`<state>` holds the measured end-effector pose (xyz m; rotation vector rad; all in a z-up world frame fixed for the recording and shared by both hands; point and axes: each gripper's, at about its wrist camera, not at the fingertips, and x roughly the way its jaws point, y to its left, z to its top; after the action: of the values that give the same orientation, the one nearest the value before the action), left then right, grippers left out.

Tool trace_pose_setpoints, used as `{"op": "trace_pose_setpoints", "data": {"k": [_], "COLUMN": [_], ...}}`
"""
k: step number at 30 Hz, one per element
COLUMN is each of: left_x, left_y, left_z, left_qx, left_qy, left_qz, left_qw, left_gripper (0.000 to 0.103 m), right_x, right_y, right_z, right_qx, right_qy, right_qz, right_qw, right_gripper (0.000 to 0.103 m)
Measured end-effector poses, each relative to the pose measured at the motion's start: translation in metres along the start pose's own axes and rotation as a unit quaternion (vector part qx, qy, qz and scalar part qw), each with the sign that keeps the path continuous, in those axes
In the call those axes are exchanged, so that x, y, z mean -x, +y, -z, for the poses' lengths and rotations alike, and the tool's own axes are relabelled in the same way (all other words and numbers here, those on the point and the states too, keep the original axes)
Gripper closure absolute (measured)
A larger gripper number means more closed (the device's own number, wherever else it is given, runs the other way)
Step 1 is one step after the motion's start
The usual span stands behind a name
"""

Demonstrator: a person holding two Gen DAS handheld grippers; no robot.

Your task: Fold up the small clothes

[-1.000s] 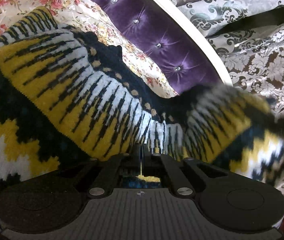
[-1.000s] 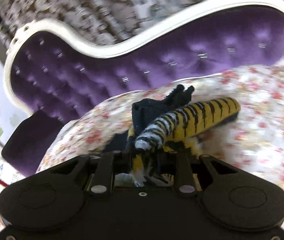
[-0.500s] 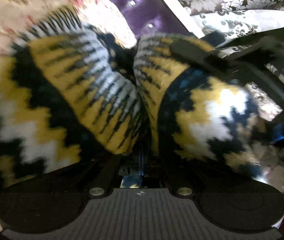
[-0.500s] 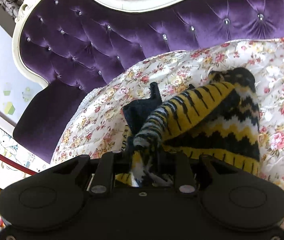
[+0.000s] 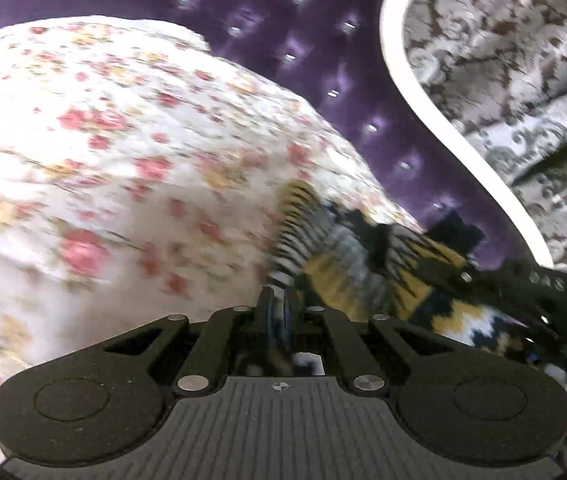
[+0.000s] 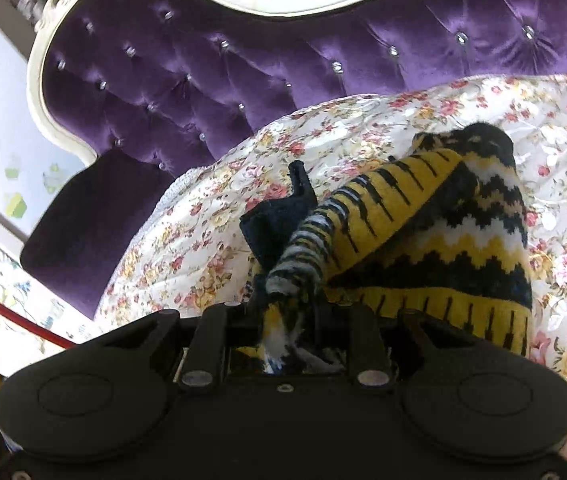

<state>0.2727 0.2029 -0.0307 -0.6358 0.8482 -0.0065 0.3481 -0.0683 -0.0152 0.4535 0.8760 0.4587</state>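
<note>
Pinching the knit sweater [image 6: 435, 216] at its striped edge, right gripper [image 6: 287, 312] and left gripper [image 5: 277, 300] hold it doubled over on the floral quilt [image 6: 363, 136], just below the purple headboard [image 6: 243, 60]. Risk: thick knit slipping from either pinch, skewing the fold; patterned curtain [image 5: 503, 40] behind headboard

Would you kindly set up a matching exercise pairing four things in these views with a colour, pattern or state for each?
Things:
1. headboard
2. bedspread
3. knitted garment
4. right gripper

Descriptions:
A. yellow, black and white zigzag bands
B. shut on a bunched striped edge
C. white with pink and yellow flowers
D. purple tufted velvet in a white frame

Pairs: 1-D, 2-C, 3-A, 4-B
</note>
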Motion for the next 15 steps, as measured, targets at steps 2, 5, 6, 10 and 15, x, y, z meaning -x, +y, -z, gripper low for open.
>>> {"op": "trace_pose_setpoints", "data": {"k": [2, 5, 6, 10, 15], "left_x": [0.000, -0.005, -0.008, -0.009, -0.002], "left_y": [0.008, 0.016, 0.019, 0.022, 0.012], "left_z": [-0.005, -0.003, -0.003, -0.003, -0.006], "left_qx": [0.012, 0.033, 0.040, 0.045, 0.011], "left_qy": [0.000, -0.003, -0.001, -0.001, -0.030], "left_qz": [0.002, 0.003, 0.004, 0.013, 0.012], "left_qw": [0.9999, 0.9994, 0.9992, 0.9989, 0.9994], "left_gripper": [0.098, 0.098, 0.098, 0.098, 0.098], "right_x": [-0.002, -0.012, -0.017, -0.034, -0.025], "right_y": [0.012, 0.027, 0.029, 0.031, 0.020], "right_z": [0.005, 0.014, 0.018, 0.029, 0.033], "right_qx": [0.024, 0.051, 0.057, 0.065, 0.032], "right_qy": [-0.002, 0.004, 0.009, 0.017, 0.005], "right_qz": [0.012, 0.019, 0.020, 0.009, -0.079], "right_qw": [1.000, 0.998, 0.998, 0.998, 0.996], "right_gripper": [0.070, 0.070, 0.069, 0.052, 0.023]}}
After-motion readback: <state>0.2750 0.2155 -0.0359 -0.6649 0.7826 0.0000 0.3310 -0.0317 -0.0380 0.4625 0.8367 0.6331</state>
